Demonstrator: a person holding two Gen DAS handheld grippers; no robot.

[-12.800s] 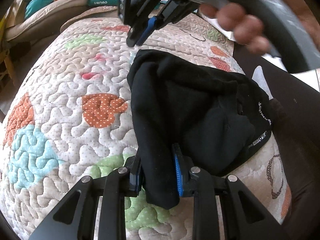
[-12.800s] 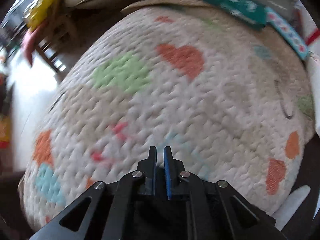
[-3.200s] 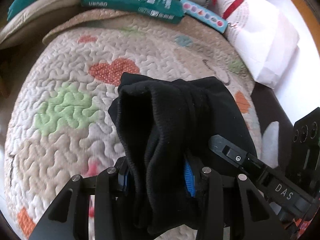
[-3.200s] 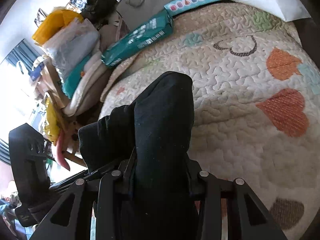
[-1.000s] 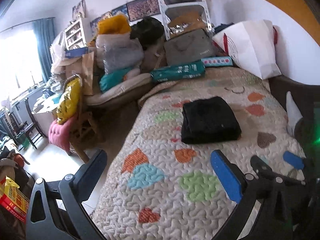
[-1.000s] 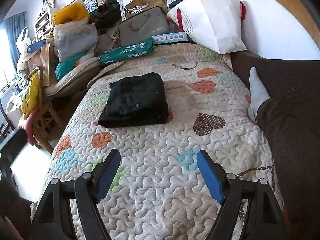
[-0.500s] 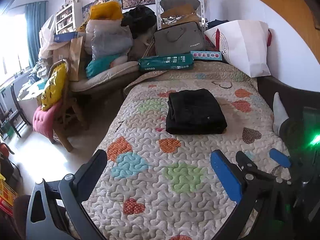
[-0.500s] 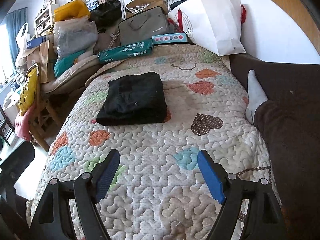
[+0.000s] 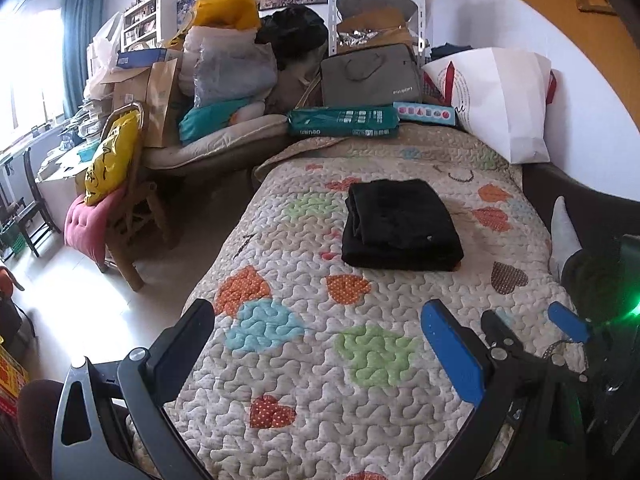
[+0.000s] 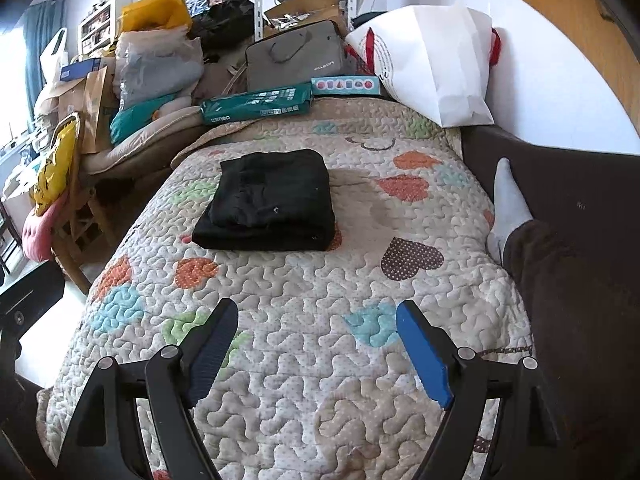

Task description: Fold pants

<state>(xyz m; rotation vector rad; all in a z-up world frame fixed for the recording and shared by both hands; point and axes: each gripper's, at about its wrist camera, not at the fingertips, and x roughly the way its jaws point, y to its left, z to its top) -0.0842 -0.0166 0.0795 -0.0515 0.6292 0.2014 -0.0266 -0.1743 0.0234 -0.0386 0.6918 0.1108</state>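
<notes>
The black pants (image 9: 400, 226) lie folded into a compact rectangle on the heart-patterned quilt (image 9: 312, 352), toward the far half of the bed; they also show in the right wrist view (image 10: 270, 202). My left gripper (image 9: 320, 340) is open and empty, held back over the near end of the quilt, well apart from the pants. My right gripper (image 10: 316, 344) is open and empty too, also over the near end. The right gripper's fingers (image 9: 568, 322) show at the right edge of the left wrist view.
A person's socked foot (image 10: 508, 200) and brown-trousered leg lie along the bed's right side. A green box (image 10: 256, 106), a grey bag (image 10: 296, 58) and a white bag (image 10: 432, 64) stand at the head. A cluttered chair (image 9: 116, 208) stands left.
Both grippers have let go of the pants and pulled back to the near end of the bed. In the last second the left view has swung slightly; the pants lie still.
</notes>
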